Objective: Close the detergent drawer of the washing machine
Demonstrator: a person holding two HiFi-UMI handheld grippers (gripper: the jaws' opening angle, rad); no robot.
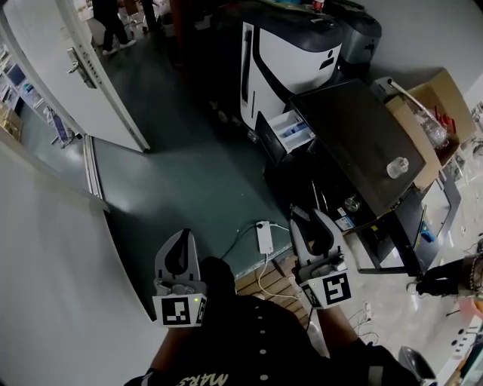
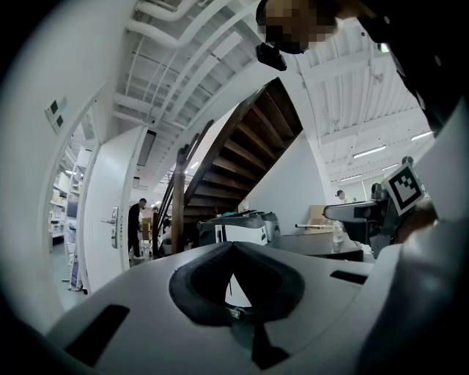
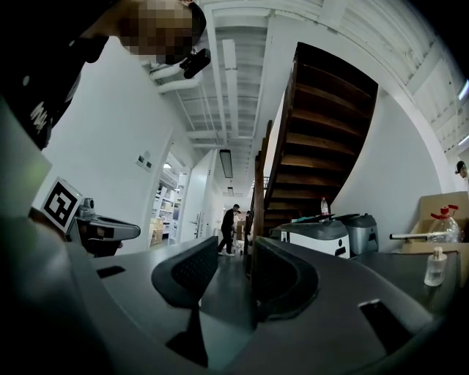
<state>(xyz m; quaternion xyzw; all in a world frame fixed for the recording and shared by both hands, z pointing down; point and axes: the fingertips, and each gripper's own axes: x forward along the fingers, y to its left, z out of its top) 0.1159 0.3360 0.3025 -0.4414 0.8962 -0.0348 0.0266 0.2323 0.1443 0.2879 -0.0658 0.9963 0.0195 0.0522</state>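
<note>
The black washing machine stands ahead to the right, and its detergent drawer sticks out open, white and blue inside. Both grippers are held low, well short of it. My left gripper has its pads meeting at the tips, with nothing between them. My right gripper is open, with a clear gap between its pads and nothing in it. The right gripper is the nearer one to the machine's front. In the right gripper view the machine's dark top runs off to the right.
A white-and-black machine stands just beyond the drawer. A clear bottle sits on the washer's top, and a cardboard box is behind it. A power strip with cables lies on the floor. A white door is at the left, with a person far off.
</note>
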